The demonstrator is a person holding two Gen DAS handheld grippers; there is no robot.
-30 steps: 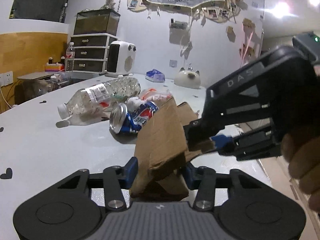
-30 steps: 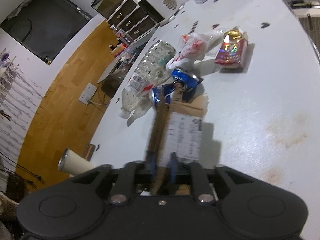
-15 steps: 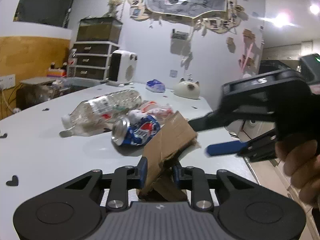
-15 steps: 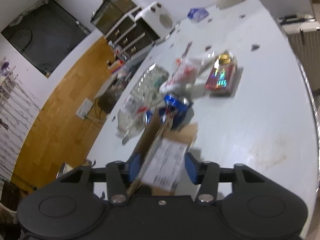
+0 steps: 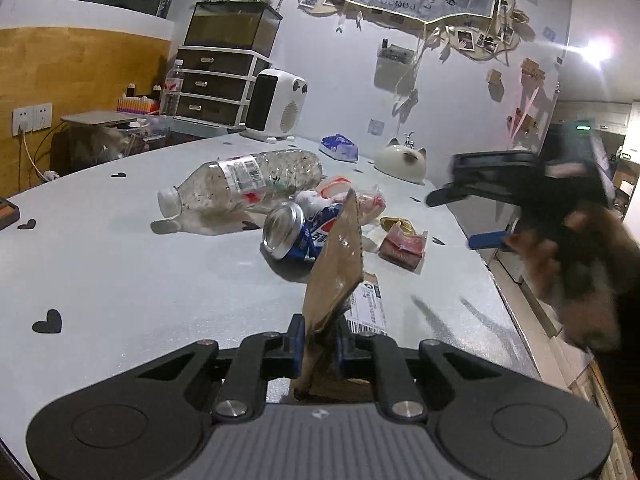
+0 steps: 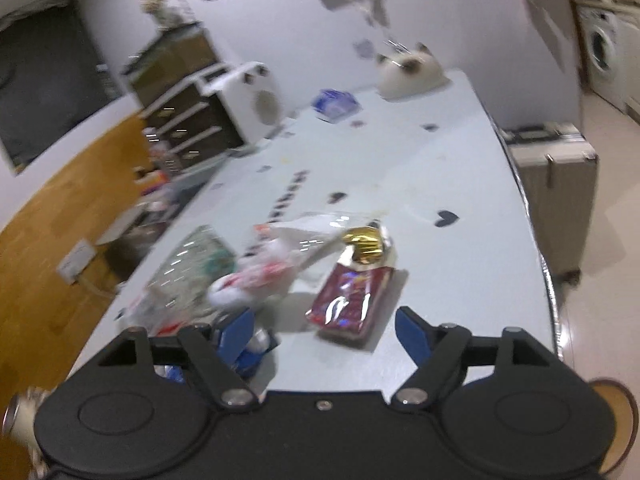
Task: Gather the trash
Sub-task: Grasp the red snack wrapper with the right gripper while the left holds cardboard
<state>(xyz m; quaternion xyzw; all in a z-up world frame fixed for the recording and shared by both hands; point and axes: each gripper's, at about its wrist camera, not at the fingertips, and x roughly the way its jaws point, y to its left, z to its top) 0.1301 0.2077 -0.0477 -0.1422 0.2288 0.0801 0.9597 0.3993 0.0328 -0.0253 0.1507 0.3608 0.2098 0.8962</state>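
Now we have the flattened brown cardboard piece pinched between the fingers of our left gripper, which have just been closing onto it; its long axis rises edge-on from the fingers, tilting away toward the dented blue soda can. A white printed label shows on its lower flap. Our right gripper has just been opening, its blue fingers spread wide with nothing between them, above the pale bench. Beyond lie a clear crumpled plastic bottle, lying on its side, and a glossy red foil packet.
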